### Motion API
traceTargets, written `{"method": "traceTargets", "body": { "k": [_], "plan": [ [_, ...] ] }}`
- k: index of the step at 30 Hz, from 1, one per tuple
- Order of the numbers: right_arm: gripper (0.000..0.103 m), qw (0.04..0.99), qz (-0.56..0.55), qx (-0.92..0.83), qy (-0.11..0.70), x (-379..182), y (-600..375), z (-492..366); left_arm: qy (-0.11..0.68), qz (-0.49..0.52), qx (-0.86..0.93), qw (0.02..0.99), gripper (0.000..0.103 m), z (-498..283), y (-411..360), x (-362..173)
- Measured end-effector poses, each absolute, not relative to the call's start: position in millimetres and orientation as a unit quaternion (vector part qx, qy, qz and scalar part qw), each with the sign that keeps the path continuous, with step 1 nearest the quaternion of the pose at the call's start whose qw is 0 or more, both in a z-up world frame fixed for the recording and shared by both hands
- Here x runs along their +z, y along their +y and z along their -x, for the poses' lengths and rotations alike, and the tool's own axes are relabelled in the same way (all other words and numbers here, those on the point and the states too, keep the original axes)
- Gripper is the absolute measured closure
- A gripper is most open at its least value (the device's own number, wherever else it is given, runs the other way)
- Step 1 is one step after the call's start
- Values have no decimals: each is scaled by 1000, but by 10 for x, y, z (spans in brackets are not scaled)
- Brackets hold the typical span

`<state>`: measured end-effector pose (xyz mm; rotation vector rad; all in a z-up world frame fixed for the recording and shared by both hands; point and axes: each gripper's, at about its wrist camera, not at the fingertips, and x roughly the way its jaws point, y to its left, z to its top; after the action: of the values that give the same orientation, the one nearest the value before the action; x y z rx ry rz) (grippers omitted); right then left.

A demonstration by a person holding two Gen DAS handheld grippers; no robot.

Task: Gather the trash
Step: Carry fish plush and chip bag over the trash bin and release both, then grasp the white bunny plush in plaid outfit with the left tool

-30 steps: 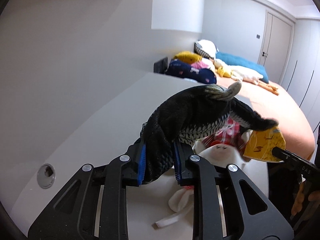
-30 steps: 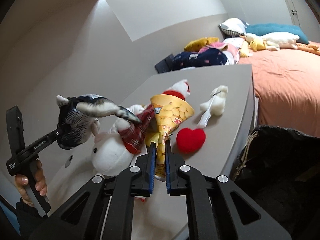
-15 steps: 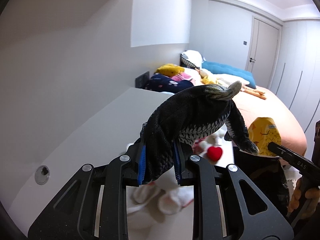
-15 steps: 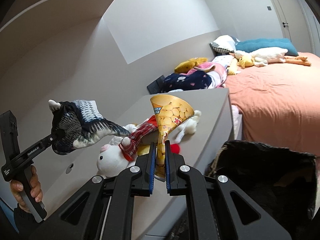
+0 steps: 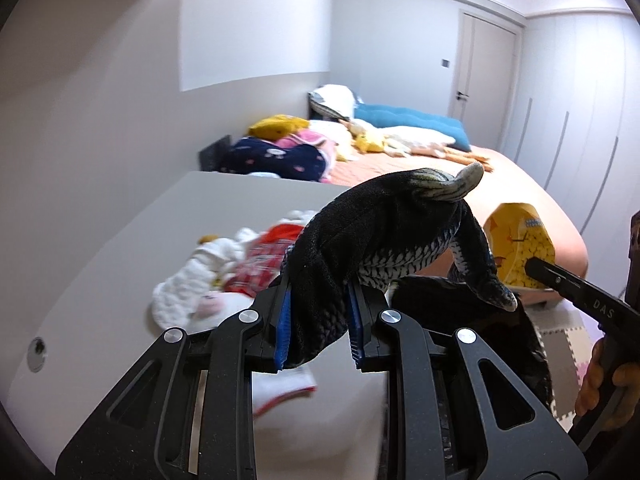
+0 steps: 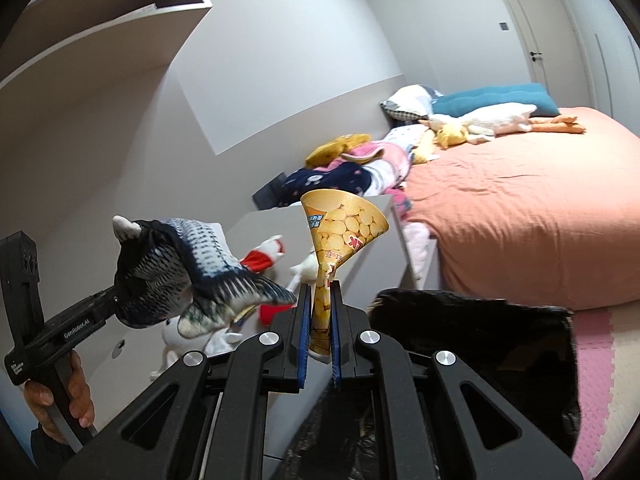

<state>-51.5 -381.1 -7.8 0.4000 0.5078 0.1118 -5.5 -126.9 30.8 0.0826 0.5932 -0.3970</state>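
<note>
My left gripper (image 5: 319,328) is shut on a black and grey plush fish (image 5: 380,240) and holds it in the air beside the grey table; it also shows in the right wrist view (image 6: 176,276). My right gripper (image 6: 318,334) is shut on a yellow snack bag (image 6: 340,236), held upright above the near rim of a black trash bag (image 6: 480,344). The snack bag (image 5: 520,248) and the trash bag (image 5: 460,320) also show in the left wrist view, low on the right.
A white plush rabbit with a red plaid scarf (image 5: 216,280) and a red heart (image 6: 272,312) lie on the grey table (image 5: 140,260). A bed with an orange cover (image 6: 520,208) stands behind, piled with pillows and soft toys. Pink foam mats (image 6: 600,360) cover the floor.
Both grippers have moved back and right, away from the table, with their loads. The snack bag has come over the trash bag's rim.
</note>
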Motion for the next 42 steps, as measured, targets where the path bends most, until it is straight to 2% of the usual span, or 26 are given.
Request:
{"method": "traceTargets", "body": {
  "k": [17, 19, 20, 21, 22, 23, 24, 25, 42],
  "plan": [
    [93, 954, -188, -56, 226, -31, -4481, 894, 339, -67, -282, 895, 79, 234, -2248, 6],
    [92, 954, -187, -59, 228, -34, -4503, 905, 343, -73, -291, 890, 75, 257, -2324, -25],
    [92, 953, -188, -62, 229, -30, -4519, 931, 345, -77, -300, 886, 69, 280, -2365, -38],
    [89, 952, -189, -65, 230, -22, -4533, 962, 345, -81, -310, 882, 55, 304, -2401, -48],
    [74, 951, -188, -68, 236, -24, -4541, 957, 341, -88, -318, 880, 42, 345, -2442, -54],
    [44, 950, -185, -75, 241, -21, -4543, 966, 336, -91, -322, 880, 8, 386, -2472, -48],
    [32, 951, -183, -88, 235, -8, -4545, 1003, 327, -92, -325, 883, 6, 427, -2481, -43],
    [26, 952, -179, -103, 226, 8, -4544, 1039, 317, -93, -324, 886, 6, 464, -2492, -38],
    [22, 954, -167, -104, 225, 46, -4386, 1027, 325, -77, -275, 902, 6, 325, -2143, -66]
  ]
}}
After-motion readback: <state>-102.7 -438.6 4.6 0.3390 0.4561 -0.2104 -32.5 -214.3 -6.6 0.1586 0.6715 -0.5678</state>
